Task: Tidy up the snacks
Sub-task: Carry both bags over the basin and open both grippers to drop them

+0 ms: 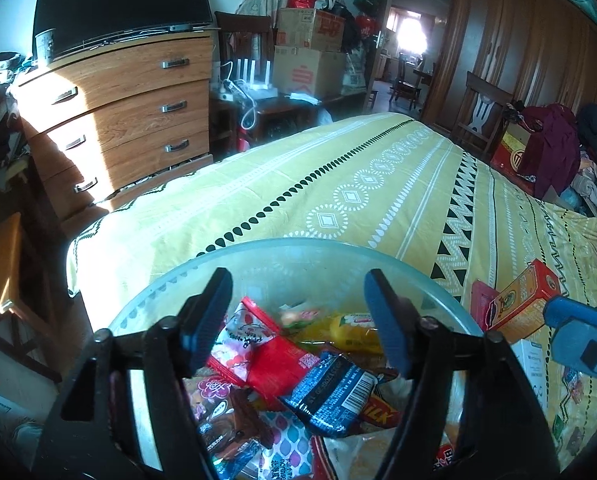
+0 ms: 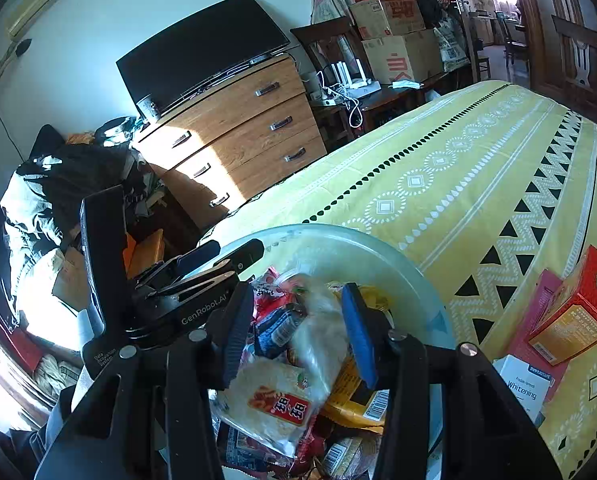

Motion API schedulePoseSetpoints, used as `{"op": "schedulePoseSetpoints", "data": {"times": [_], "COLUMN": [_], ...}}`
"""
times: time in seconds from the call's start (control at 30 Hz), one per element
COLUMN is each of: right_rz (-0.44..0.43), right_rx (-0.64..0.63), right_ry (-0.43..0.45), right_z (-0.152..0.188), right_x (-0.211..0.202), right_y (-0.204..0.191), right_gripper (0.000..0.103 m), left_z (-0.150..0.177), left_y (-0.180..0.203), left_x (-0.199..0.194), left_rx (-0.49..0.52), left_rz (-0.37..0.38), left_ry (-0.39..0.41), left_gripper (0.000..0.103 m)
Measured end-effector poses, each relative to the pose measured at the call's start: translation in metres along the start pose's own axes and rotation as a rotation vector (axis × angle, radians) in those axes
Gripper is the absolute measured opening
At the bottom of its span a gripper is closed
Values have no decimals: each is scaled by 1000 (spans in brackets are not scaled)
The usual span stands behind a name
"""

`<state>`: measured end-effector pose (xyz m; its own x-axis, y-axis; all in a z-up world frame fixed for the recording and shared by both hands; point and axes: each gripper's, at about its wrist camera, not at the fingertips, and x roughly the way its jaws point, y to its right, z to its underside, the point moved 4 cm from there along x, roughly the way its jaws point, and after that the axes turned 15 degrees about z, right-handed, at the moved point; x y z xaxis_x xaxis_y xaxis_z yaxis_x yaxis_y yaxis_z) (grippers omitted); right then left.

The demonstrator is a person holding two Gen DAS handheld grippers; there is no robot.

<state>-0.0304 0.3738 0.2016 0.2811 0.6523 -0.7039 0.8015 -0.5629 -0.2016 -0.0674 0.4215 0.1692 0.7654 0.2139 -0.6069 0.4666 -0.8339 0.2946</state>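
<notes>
You held both grippers over the glass bowl (image 1: 170, 280) at the bed's near edge, where the snack packets were heaped. Your left gripper (image 1: 298, 316) had its jaws wide apart and empty above the red packet (image 1: 274, 360) — it gripped nothing. Your right gripper (image 2: 296, 332) stood partly open around the clear rice-cracker bag (image 2: 282, 392); I judged the pads weren't pressing it. The boxes (image 2: 570, 320) lay outside the bowl on the bedspread (image 2: 438, 168) — likely waiting to be sorted.
</notes>
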Motion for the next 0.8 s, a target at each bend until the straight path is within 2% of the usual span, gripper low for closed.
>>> {"op": "schedulePoseSetpoints", "data": {"times": [0.07,0.23,0.27,0.3,0.33,0.37,0.57,0.7,0.8], "right_rz": [0,10,13,19,26,33,86,159,208], "right_rx": [6,10,10,12,15,17,-24,-86,-107], "right_ry": [4,-3,-5,-7,-7,-4,30,112,160], "right_z": [-1,4,5,7,9,11,20,37,60], "right_x": [-1,0,0,0,0,-1,-18,-49,-76], "right_y": [0,2,3,4,5,6,5,5,11], "right_gripper": [59,67,69,77,87,89,93,101,103], "left_z": [0,3,4,5,5,6,8,9,12], "left_y": [-1,-2,-3,-3,-3,-4,-1,4,9], "left_x": [1,3,4,4,3,4,2,-6,-13], "left_rx": [-4,-9,-11,-16,-17,-21,-22,-12,-13], "left_rz": [-4,-16,-19,-24,-26,-23,-40,-43,-25], "left_ry": [2,-7,-8,-7,-5,-7,-17,9,17], "left_gripper": [82,92,99,102,103,103,103,103,103]}}
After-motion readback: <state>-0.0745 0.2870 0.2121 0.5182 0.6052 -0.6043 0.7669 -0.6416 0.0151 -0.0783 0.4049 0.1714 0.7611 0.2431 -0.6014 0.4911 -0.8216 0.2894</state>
